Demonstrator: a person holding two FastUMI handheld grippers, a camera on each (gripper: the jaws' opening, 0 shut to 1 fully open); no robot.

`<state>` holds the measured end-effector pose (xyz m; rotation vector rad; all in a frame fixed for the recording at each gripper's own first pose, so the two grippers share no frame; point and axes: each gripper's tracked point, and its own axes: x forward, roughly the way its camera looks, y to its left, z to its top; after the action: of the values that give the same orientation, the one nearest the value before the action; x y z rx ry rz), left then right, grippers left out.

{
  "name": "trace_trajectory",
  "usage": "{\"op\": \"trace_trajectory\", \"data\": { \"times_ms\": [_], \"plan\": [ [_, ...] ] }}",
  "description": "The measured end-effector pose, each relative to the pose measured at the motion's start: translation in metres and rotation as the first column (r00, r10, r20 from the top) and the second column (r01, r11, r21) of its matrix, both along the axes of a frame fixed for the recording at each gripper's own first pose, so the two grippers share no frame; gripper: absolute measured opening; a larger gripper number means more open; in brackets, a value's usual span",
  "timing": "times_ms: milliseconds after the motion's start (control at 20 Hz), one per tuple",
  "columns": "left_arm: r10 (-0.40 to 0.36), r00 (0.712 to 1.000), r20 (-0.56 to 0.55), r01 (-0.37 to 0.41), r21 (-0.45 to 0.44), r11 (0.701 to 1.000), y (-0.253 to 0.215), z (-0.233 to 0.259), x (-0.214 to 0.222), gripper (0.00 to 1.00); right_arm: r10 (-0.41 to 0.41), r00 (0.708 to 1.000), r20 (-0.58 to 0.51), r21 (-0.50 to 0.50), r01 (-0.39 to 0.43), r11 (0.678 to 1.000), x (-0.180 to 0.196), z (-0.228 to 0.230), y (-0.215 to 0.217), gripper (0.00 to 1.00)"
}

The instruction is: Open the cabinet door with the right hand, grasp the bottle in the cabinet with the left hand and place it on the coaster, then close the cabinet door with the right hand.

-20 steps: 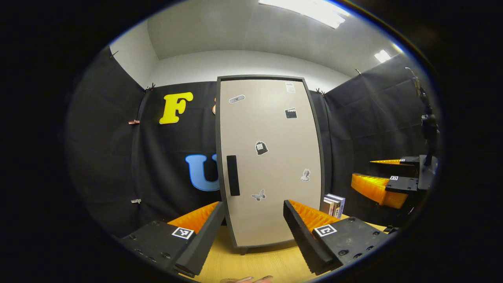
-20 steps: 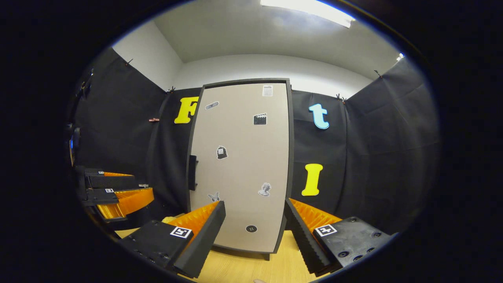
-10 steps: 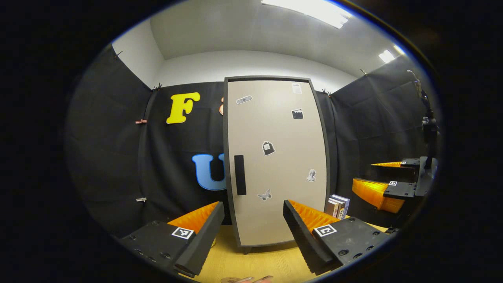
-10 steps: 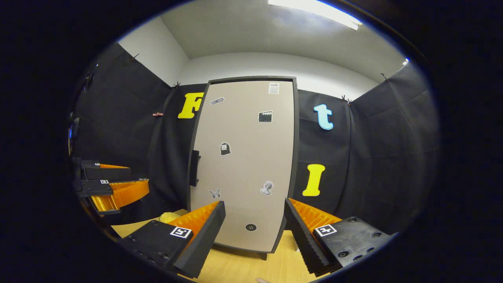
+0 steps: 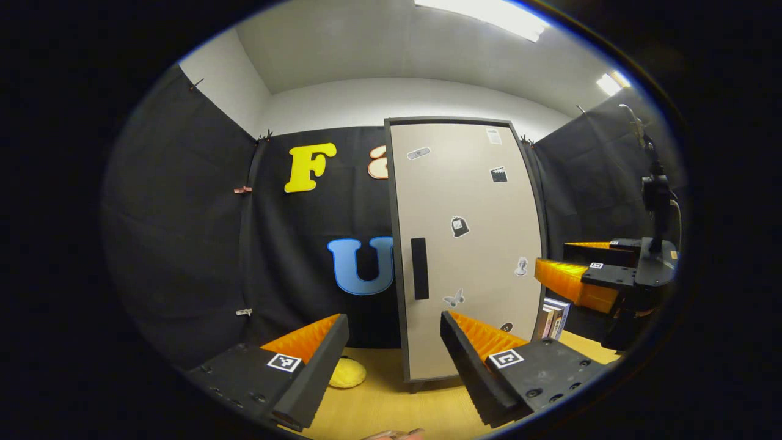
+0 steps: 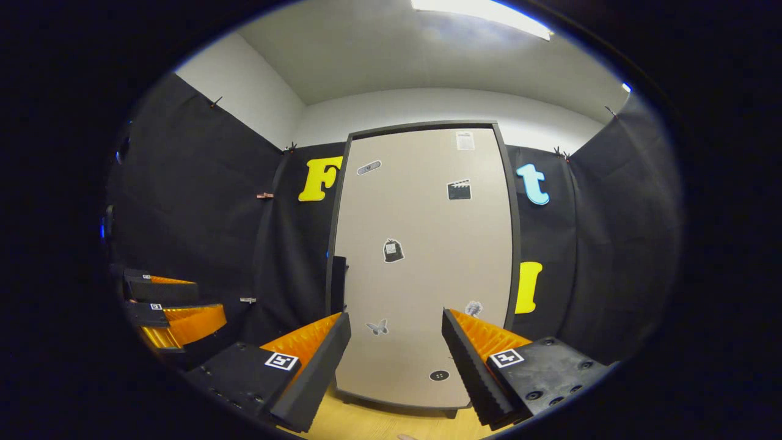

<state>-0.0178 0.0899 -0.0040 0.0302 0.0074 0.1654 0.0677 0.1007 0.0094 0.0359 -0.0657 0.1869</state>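
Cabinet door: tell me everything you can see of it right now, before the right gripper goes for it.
The cabinet door is a tall, upright beige panel in a dark frame, shut. A dark vertical handle sits near its left edge, about mid-height. Small stickers dot the face, among them a clapperboard and a butterfly. The cabinet stands on short feet on the wooden table. Nothing touches the door; the right gripper faces it, open.

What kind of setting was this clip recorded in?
Most likely a staged recording booth, not a real home: black cloth walls clipped up on all sides, a lone sticker-covered cabinet standing on a wooden tabletop, and ceiling strip lights overhead.
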Motion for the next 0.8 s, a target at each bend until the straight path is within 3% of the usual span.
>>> {"op": "trace_trajectory", "data": {
  "times_ms": [200,450,800],
  "plan": [
    [-0.014,1.0,0.007,0.014,0.04,0.999,0.043,-0.001,0.01,0.95,0.006,1.0,-0.011,0.028,-0.006,1.0,0.032,-0.002,0.052,0.97],
    [-0.068,0.998,0.011,0.068,0.029,0.997,0.079,-0.011,0.027,0.95,-0.021,1.0,-0.011,0.021,0.021,1.0,0.078,-0.007,0.1,0.97],
    [-0.129,0.992,-0.009,0.129,0.012,0.992,0.107,-0.031,0.049,0.95,-0.1,0.993,0.069,0.078,0.094,0.992,0.141,0.006,0.123,0.97]
  ]
}}
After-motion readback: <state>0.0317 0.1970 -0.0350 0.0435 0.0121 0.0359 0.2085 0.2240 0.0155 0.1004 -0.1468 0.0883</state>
